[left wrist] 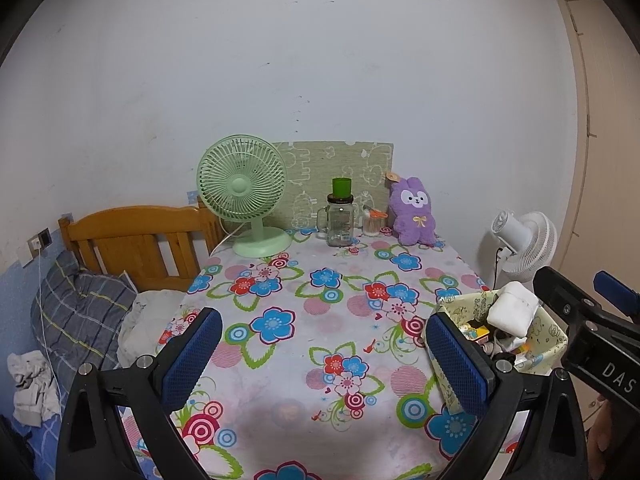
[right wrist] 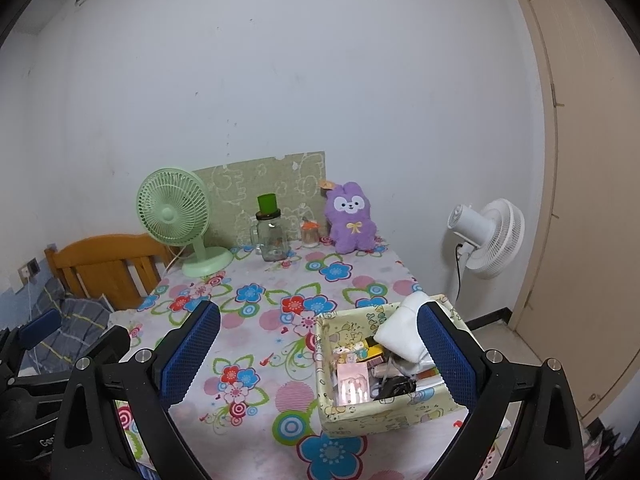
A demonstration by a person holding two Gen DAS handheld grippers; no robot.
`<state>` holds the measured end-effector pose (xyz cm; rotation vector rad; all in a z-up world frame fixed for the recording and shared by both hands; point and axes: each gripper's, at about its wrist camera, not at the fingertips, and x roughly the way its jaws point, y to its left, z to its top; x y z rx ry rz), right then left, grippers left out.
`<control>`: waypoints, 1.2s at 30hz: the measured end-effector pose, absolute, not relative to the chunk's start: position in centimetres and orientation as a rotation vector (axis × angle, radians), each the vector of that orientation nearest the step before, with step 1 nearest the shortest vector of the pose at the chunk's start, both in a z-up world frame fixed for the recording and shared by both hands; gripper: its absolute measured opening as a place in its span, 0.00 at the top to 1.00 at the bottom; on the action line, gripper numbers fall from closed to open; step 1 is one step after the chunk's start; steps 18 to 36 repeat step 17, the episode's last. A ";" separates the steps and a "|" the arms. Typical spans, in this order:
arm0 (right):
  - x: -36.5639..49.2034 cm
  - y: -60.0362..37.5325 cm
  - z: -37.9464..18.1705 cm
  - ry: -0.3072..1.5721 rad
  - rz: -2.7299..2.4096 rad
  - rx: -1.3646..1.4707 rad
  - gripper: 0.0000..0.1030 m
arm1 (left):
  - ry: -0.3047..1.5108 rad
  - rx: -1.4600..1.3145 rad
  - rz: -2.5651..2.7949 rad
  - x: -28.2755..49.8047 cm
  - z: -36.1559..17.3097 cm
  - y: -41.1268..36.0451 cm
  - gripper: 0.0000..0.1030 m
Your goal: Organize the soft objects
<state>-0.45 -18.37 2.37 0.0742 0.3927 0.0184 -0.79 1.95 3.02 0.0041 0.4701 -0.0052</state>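
Both views, left wrist first: left gripper [left wrist: 324,356] spread wide and empty low in frame, purple plush rabbit [left wrist: 412,212] upright right of centre at the table's far edge, white soft bundle [left wrist: 512,308] atop the fabric basket [left wrist: 548,340] at lower right. Right wrist next: right gripper [right wrist: 318,352] likewise apart and empty, basket at lower right; best to approach the plush level, pinch its middle, avoid the glass jar [right wrist: 272,236] just left of it.

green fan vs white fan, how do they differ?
The green fan stands on the table at the back left; the white fan stands off the table to the right, near the door. The green fan faces the camera and shows its front grille; the white fan is turned away and shows its motor housing. Both are upright with round grilles.
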 end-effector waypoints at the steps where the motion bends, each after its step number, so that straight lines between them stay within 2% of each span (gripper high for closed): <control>1: -0.5 -18.4 2.4 0.393 0.018 0.073 0.03 | 0.471 0.000 -0.005 -0.7 3.0 2.0 0.00; 36: 0.5 -18.0 2.0 0.423 0.021 0.057 0.03 | 0.492 -0.021 -0.003 0.1 2.6 2.4 0.00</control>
